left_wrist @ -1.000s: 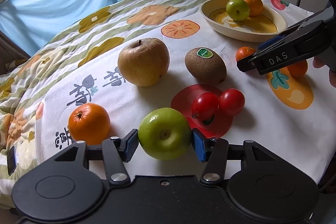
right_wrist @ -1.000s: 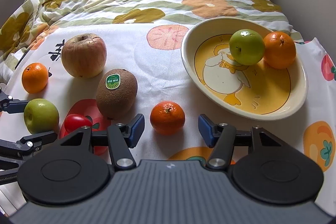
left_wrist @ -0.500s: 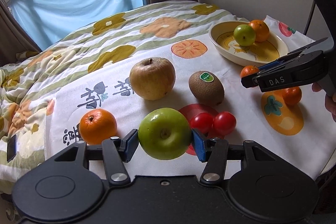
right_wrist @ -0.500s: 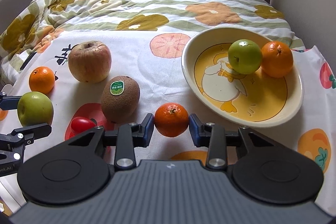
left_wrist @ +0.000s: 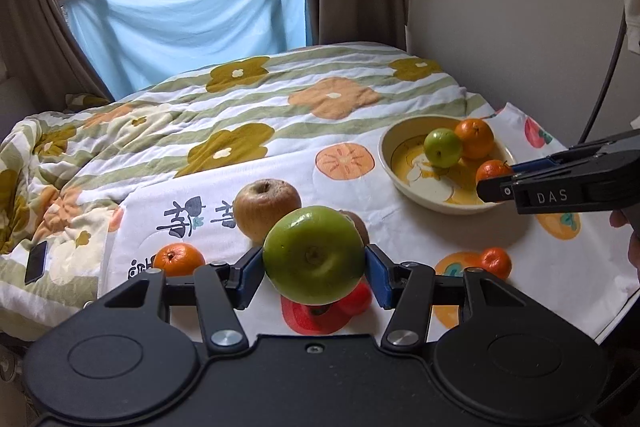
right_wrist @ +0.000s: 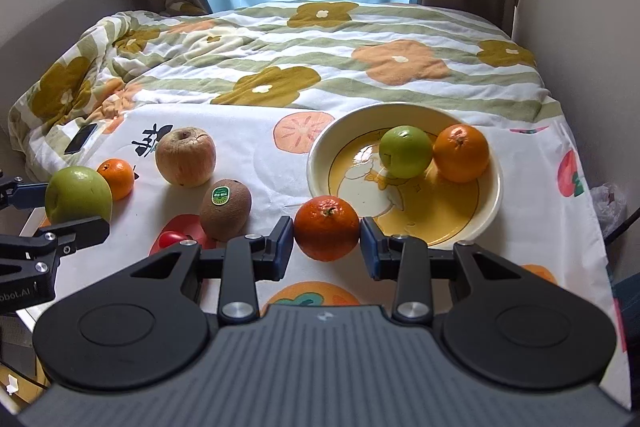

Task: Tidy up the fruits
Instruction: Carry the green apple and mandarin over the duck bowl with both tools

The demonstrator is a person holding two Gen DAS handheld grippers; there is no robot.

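Observation:
My left gripper (left_wrist: 314, 273) is shut on a green apple (left_wrist: 314, 254) and holds it above the bed; the apple also shows in the right wrist view (right_wrist: 76, 194). My right gripper (right_wrist: 326, 241) is shut on a small orange mandarin (right_wrist: 326, 228), lifted at the near rim of the yellow bowl (right_wrist: 320, 151). The bowl holds a green apple (right_wrist: 405, 151) and an orange (right_wrist: 461, 153). On the cloth lie a brownish apple (right_wrist: 185, 155), a kiwi (right_wrist: 225, 203), an orange (right_wrist: 116, 177), and a tomato (right_wrist: 170, 237).
Another small mandarin (left_wrist: 495, 261) lies on the cloth at the right. A phone (right_wrist: 81, 138) rests on the quilt at the left. A wall runs along the right side, and a window with a blue curtain stands behind the bed.
My left gripper has lifted the green apple up off the cloth. My right gripper closed on the mandarin and raised it toward the bowl.

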